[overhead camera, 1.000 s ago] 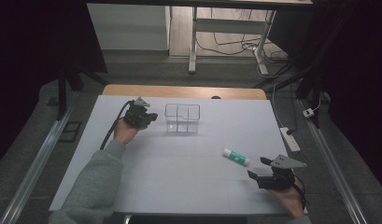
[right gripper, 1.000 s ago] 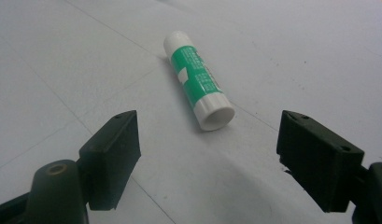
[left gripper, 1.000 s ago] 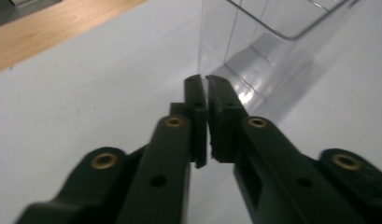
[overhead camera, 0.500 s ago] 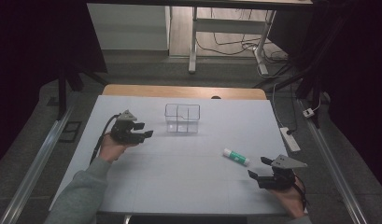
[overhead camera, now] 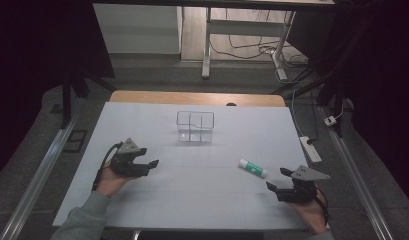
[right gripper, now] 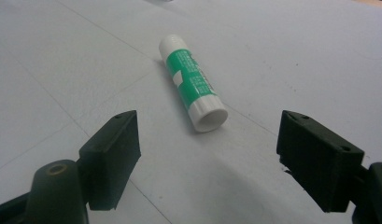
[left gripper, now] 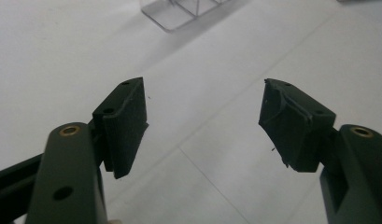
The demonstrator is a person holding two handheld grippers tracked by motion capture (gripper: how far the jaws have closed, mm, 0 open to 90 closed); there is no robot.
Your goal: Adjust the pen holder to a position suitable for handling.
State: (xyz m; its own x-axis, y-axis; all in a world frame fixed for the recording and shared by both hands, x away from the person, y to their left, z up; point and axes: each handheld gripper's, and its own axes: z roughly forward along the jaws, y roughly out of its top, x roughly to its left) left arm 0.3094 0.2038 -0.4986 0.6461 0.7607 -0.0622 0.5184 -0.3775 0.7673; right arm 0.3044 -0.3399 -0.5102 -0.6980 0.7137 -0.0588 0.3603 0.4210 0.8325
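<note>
A green and white glue stick lies on its side on the white table, right of centre. My right gripper rests just short of it, open, with the stick ahead of its jaws and untouched. A clear plastic box with inner dividers stands in the middle, toward the far side. My left gripper is at the near left, well apart from the box. Its jaws have just been opening and hold nothing between them.
The white table sits on a wooden top whose edge shows at the back. A power strip lies on the floor off the right edge. A metal rail runs along the left side.
My left gripper has pulled back from beside the clear box toward the near left of the table, and its jaws have spread apart. The right gripper and the glue stick have stayed put.
</note>
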